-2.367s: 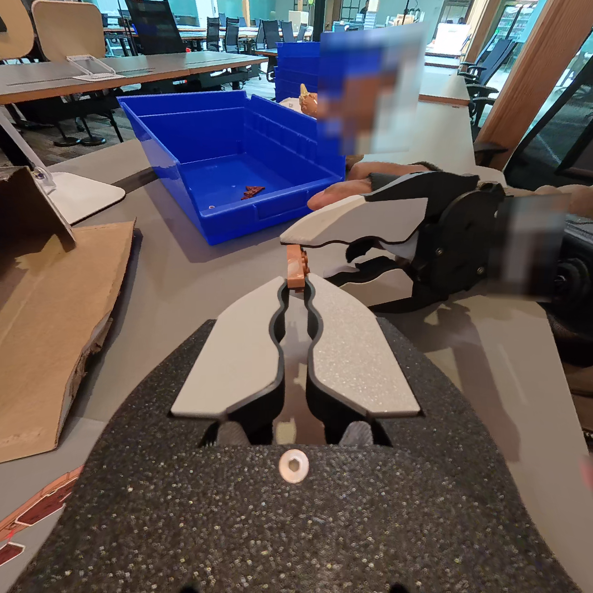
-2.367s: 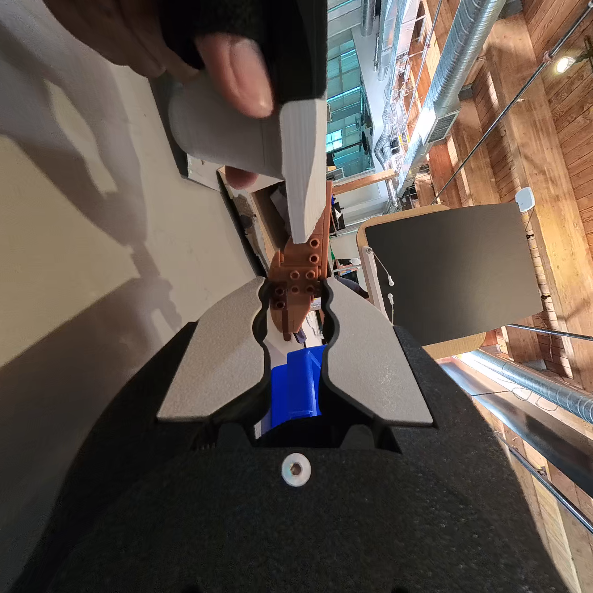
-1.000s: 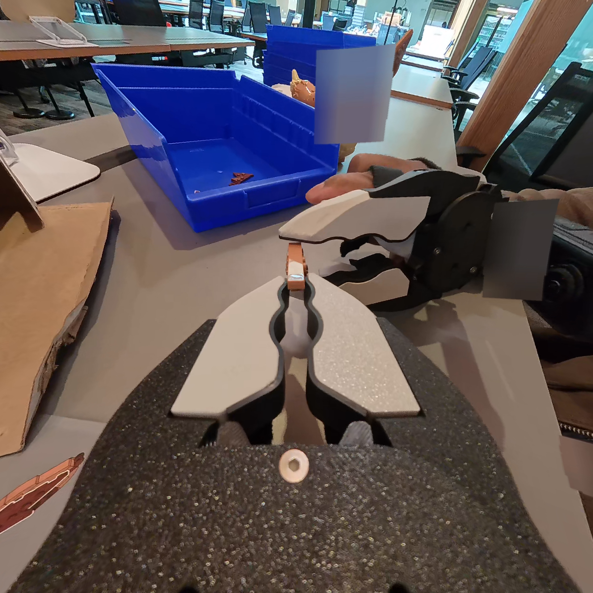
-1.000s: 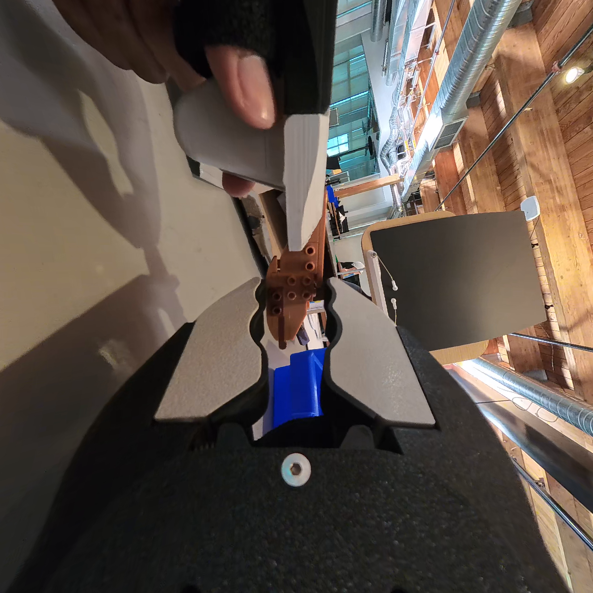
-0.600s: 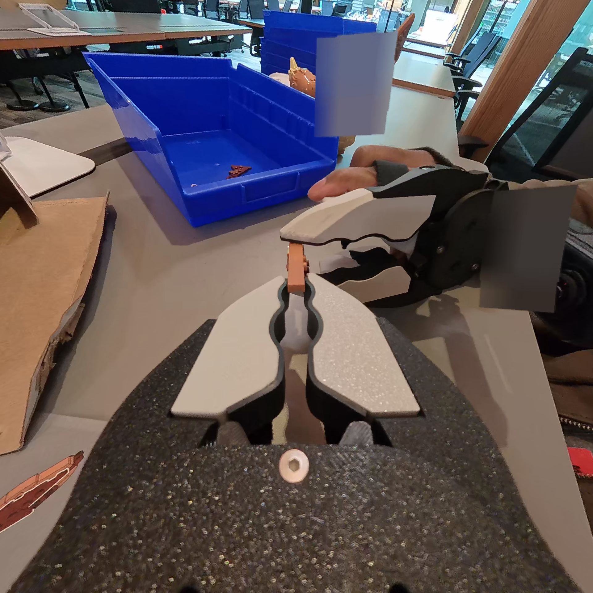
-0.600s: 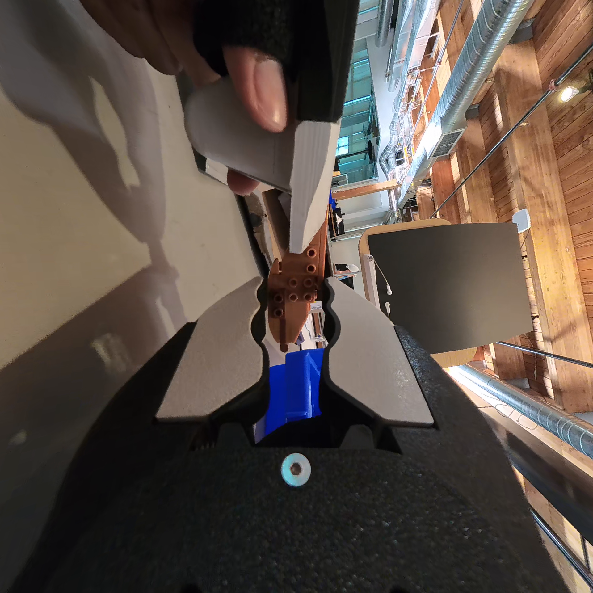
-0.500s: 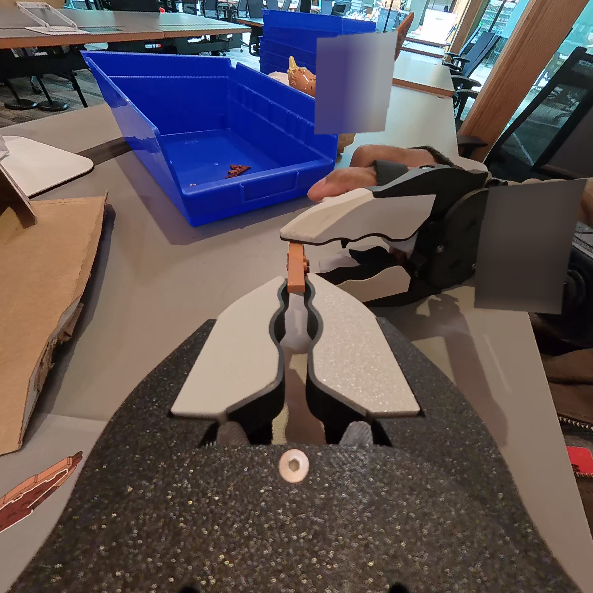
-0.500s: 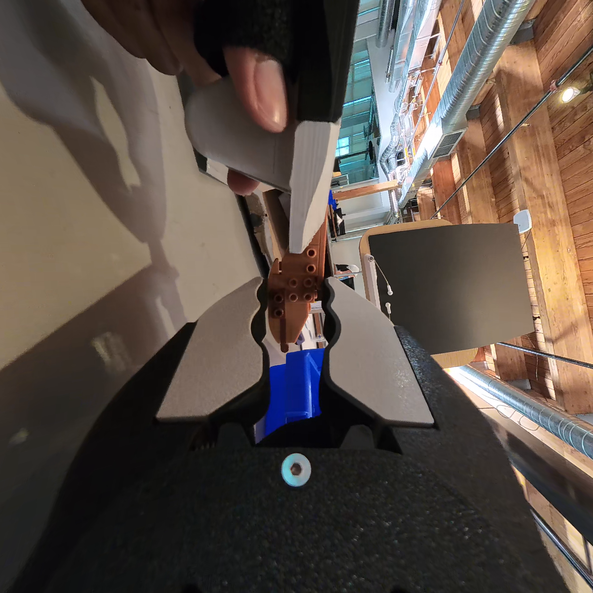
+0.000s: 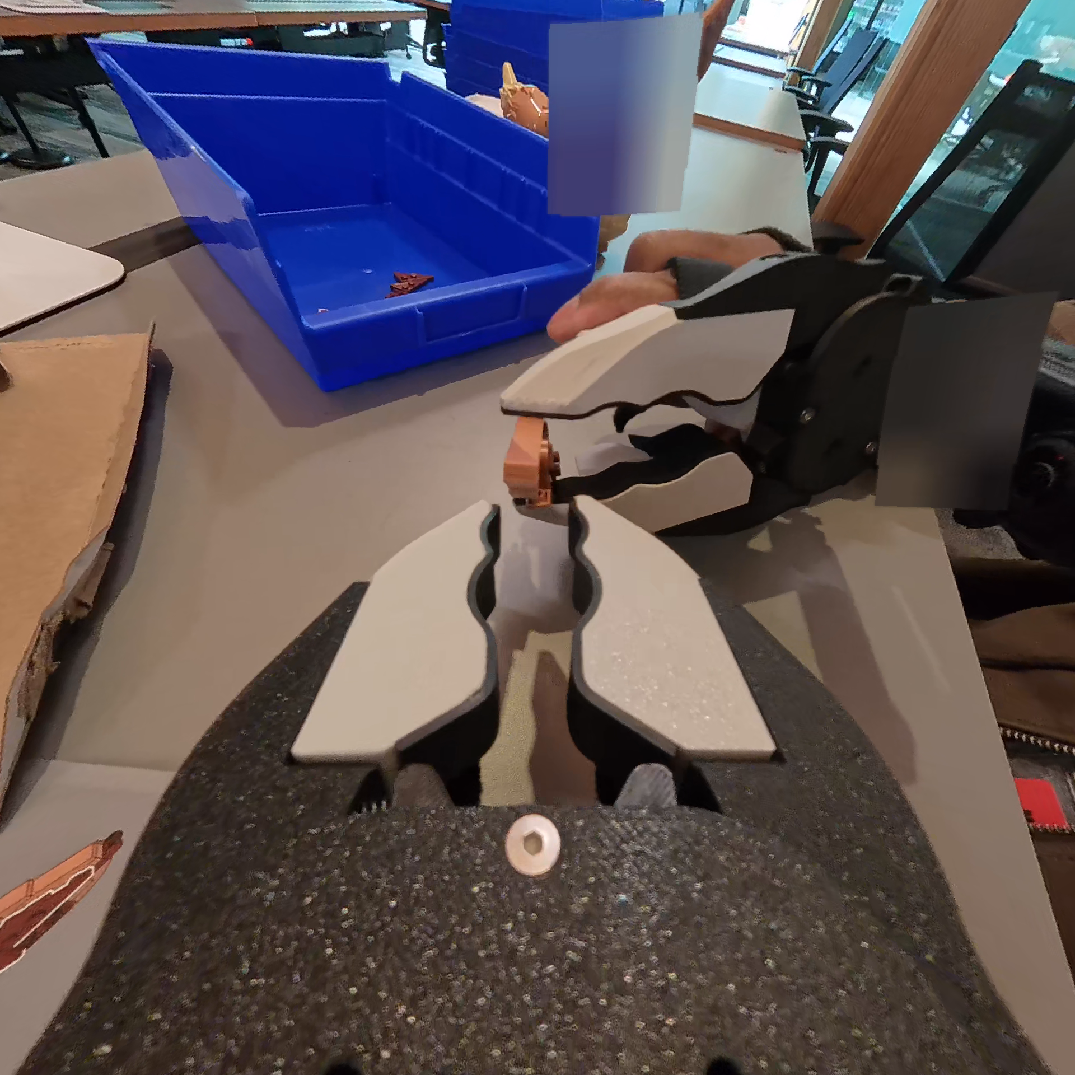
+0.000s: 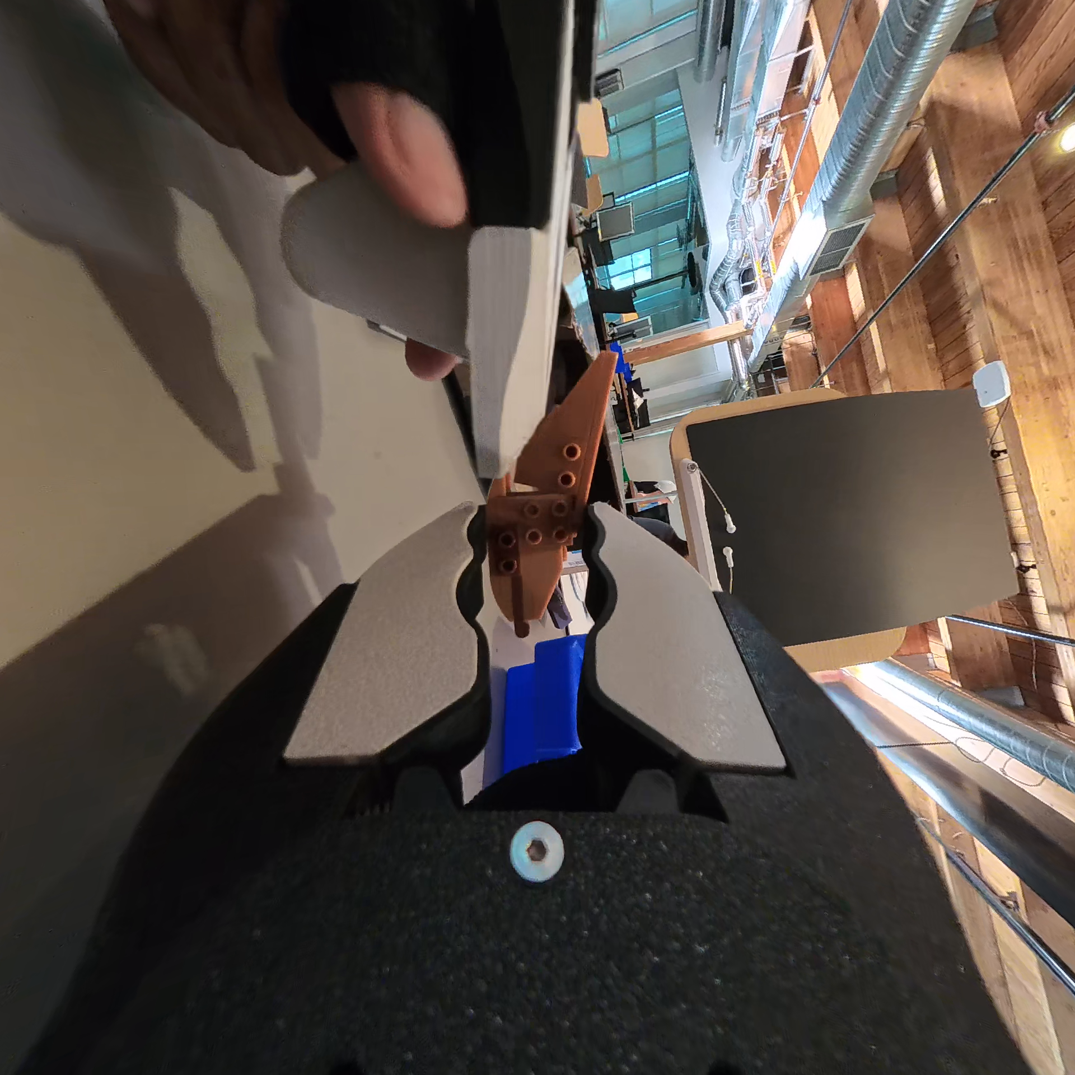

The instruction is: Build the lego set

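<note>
Letting go: left gripper (image 9: 534, 512) – fingers now spread, no longer pinching the brown brick piece (image 9: 526, 462) just ahead.
Holding: right gripper (image 10: 534, 523) clamps that piece (image 10: 538, 544) – above the grey table (image 9: 244, 477), near the blue bin (image 9: 360, 349).

Bare grey table (image 9: 326, 500) lies open ahead-left of the left gripper (image 9: 534, 515) — the torn cardboard (image 9: 52, 465) bounds it on the left, the blue bin (image 9: 372, 192) at the far end. Straight ahead, the right gripper (image 10: 534, 518) and its brown brick piece (image 9: 528, 459) block the way — the right side is crowded
</note>
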`<state>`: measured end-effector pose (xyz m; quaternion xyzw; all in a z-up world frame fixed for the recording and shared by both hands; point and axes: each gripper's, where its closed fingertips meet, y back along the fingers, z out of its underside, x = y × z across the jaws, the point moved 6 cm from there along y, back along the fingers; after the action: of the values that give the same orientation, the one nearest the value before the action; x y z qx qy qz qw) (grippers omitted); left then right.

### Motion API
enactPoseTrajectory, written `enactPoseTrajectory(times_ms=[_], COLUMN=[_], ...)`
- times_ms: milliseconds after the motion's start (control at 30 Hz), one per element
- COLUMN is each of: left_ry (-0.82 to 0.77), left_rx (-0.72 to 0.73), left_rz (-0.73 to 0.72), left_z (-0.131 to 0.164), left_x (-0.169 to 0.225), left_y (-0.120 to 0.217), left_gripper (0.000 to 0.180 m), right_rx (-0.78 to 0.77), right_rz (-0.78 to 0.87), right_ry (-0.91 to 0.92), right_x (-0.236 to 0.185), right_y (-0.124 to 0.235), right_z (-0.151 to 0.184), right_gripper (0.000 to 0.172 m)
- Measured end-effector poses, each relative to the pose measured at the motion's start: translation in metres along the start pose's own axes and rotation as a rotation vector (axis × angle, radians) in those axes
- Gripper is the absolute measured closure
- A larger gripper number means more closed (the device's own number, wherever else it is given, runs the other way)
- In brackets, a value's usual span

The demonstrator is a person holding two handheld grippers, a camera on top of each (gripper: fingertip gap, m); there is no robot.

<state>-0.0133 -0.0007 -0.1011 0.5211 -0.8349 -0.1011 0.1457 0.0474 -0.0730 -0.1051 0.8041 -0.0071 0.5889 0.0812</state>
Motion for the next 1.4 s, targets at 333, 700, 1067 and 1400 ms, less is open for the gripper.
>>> enactPoseTrajectory(times_ms=[333, 700, 1067, 1400], left_ry=[-0.038, -0.033, 0.036, 0.056], left_rx=[0.089, 0.153, 0.179, 0.182], left_rz=[-0.037, -0.048, -0.017, -0.002], left_z=[-0.011, -0.013, -0.012, -0.011], left_x=[0.000, 0.000, -0.001, -0.002], left_y=[0.005, 0.004, 0.001, 0.001], left_gripper=[0.150, 0.169, 0.171, 0.171], right_rx=[0.007, 0.000, 0.001, 0.003], right_rz=[0.000, -0.004, -0.005, -0.002], right_ry=[-0.018, -0.028, -0.056, -0.053], right_x=[0.001, 0.001, 0.001, 0.002], right_y=[0.000, -0.001, -0.001, -0.001], right_z=[-0.001, 0.000, 0.001, 0.001], right_gripper=[0.141, 0.141, 0.141, 0.140])
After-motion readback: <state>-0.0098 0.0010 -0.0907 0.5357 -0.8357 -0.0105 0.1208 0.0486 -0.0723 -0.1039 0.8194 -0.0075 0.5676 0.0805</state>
